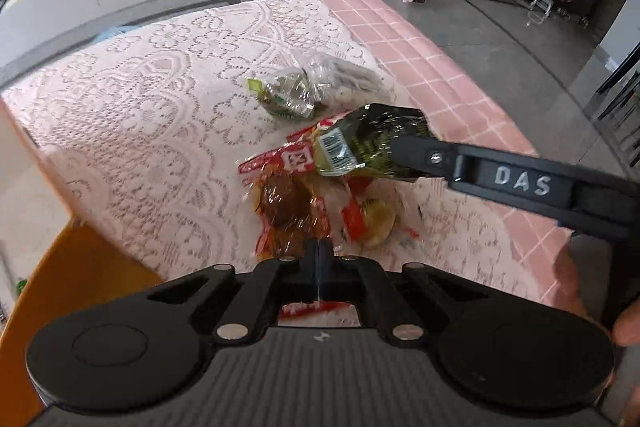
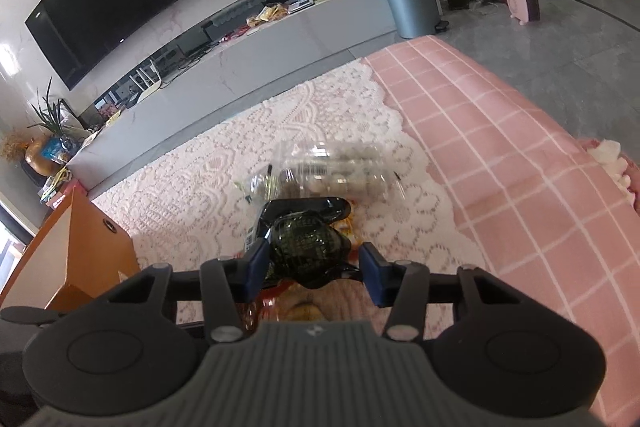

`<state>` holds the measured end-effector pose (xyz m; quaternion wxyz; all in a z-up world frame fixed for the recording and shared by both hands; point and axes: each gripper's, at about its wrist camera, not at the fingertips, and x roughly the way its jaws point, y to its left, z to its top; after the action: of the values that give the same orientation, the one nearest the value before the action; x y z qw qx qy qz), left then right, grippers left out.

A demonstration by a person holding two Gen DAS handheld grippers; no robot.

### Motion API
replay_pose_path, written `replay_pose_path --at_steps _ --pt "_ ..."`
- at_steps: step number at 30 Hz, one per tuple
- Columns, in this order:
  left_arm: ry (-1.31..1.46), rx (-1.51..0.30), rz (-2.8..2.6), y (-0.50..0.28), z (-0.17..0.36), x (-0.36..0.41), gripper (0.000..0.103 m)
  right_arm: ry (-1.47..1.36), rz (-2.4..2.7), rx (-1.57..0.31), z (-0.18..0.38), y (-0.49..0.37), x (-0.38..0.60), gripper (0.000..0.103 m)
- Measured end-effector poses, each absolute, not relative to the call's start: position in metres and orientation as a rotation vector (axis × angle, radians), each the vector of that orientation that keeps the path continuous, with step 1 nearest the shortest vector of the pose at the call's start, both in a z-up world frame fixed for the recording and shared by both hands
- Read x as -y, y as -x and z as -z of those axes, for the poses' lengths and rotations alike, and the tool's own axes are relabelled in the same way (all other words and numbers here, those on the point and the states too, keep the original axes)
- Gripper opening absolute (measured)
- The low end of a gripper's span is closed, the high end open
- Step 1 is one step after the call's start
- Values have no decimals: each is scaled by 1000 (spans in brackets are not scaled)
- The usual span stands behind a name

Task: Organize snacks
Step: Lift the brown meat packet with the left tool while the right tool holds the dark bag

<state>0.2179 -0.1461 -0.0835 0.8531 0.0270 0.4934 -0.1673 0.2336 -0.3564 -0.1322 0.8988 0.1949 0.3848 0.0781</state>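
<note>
pinching red packet (image 1: 292, 219) (left tool (image 1: 318, 255))

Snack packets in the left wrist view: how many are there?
4, perhaps 5: a dark green packet in the right gripper, a red packet at the left gripper, two clear packets farther back; blurred yellow snacks beside the red one may be a fifth.

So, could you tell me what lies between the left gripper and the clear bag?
The red packets, and the end of the green packet in the right gripper; the left wrist view shows it.
</note>
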Motion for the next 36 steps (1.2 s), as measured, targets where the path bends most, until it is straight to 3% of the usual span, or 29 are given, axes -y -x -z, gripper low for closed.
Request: replay_pose_path --at_steps 1,4,5,10,16,20,25,30,33,36 --pt "-70 -1028 341 -215 84 148 12 -409 -157 -796 131 -228 357 47" --pt "-93 -998 295 -207 90 149 59 -446 -121 -791 131 -211 364 47" --pt "-84 -989 283 -208 95 148 67 -465 -105 -787 131 -206 367 47" --pt "-68 -974 250 -206 109 149 79 -542 -64 -800 133 -195 381 47" --pt "-24 -1002 223 -210 128 145 82 -572 -97 -848 142 -201 381 47" --pt "-62 -960 221 -208 132 152 82 -583 -109 -870 146 -203 380 47" --pt "-90 -928 238 -206 131 157 68 -595 -118 -895 150 -206 380 48" --pt "-47 -900 281 -202 127 154 42 -591 -121 -898 151 -207 379 48" --pt "-57 -869 309 -196 122 155 21 -587 -124 -895 151 -207 378 48" --pt "-63 -854 316 -192 115 158 12 -583 -125 -891 150 -205 378 47"
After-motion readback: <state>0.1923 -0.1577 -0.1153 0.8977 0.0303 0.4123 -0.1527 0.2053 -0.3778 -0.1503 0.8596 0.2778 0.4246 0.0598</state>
